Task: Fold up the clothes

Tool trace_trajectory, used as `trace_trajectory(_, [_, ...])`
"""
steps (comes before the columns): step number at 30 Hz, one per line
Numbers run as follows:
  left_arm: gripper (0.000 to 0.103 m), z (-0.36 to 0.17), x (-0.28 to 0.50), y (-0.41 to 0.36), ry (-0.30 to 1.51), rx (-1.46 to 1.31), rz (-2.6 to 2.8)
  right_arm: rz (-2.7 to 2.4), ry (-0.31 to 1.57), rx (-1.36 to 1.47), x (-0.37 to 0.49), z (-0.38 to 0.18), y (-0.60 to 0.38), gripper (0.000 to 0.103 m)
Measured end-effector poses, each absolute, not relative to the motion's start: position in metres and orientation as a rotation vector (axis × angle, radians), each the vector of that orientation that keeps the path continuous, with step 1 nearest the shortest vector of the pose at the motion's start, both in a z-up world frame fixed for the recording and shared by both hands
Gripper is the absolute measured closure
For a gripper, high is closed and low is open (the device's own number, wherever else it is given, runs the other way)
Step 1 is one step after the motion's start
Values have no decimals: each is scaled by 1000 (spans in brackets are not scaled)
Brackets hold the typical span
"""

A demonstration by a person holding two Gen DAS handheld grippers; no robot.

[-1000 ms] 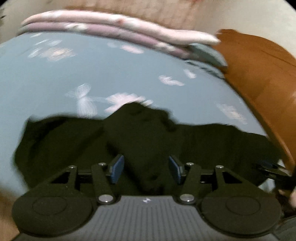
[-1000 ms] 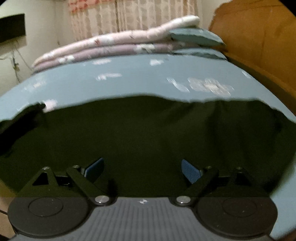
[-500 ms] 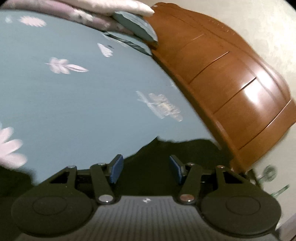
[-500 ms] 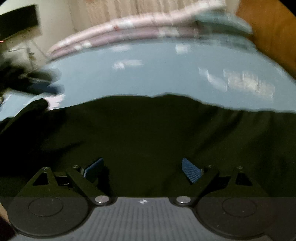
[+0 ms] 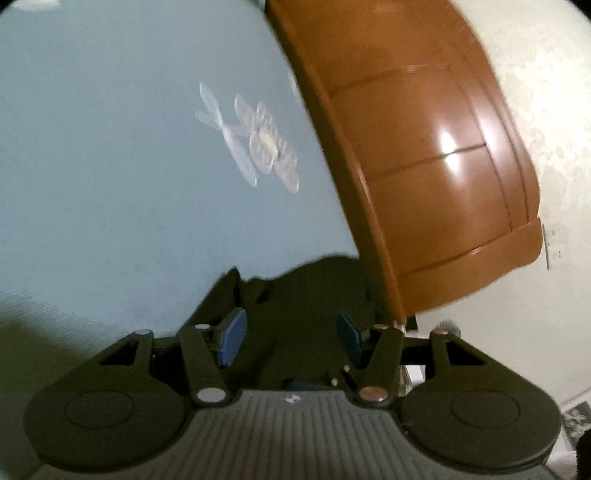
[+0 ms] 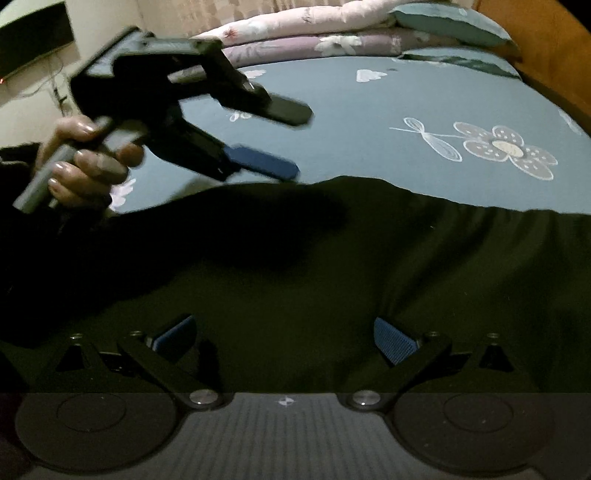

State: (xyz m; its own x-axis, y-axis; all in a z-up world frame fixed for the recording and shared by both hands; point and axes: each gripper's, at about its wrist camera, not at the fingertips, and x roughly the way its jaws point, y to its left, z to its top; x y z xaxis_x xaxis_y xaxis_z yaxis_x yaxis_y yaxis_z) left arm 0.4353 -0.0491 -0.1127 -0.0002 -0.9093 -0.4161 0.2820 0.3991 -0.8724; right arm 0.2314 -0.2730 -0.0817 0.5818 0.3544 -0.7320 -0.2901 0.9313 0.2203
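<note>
Right gripper (image 6: 284,332) hovering low over the dark, wrinkled cloth garment (image 6: 332,277), blue-padded fingers spread wide, nothing between them. The garment is lying spread across the near part of the blue-grey flower-printed bedsheet (image 6: 406,96), one corner reaching the glossy brown wooden headboard (image 5: 424,166).

Left gripper (image 6: 291,140) – gripped in a bare hand (image 6: 81,158) – hanging above the garment's far edge, fingers parted, holding nothing (slightly blurred).

Beyond, folded pink and mauve quilts (image 6: 295,29) and a teal pillow (image 6: 450,22) are sitting at the sheet's far end.
</note>
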Motion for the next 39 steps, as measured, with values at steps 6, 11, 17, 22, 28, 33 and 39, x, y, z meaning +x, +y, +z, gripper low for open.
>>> trace_trajectory(6, [48,-133,463,-78,1350,-670,-1066,357,863,122,231,-81,-277,0])
trace_trajectory(11, [45,-130,469,-105,1344,-595,-1082,339,855,123,226,-79,-277,0])
trace_trajectory(17, [39,-128,469,-112,1380,-585,-1163,335,856,121,218,-76,-277,0])
trace_trajectory(22, [39,-120,492,-102,1294,-814,-1170,329,851,123,220,-76,-277,0])
trace_trajectory(28, [39,-91,497,-85,1114,-731,-1097,330,854,114,218,-75,-276,0])
trace_trajectory(33, [39,-63,460,-75,1087,-476,-1181,319,845,119,221,-71,-278,0])
trace_trajectory(39, [39,-78,406,-82,1138,-293,-1238,292,826,108,224,-67,-285,0])
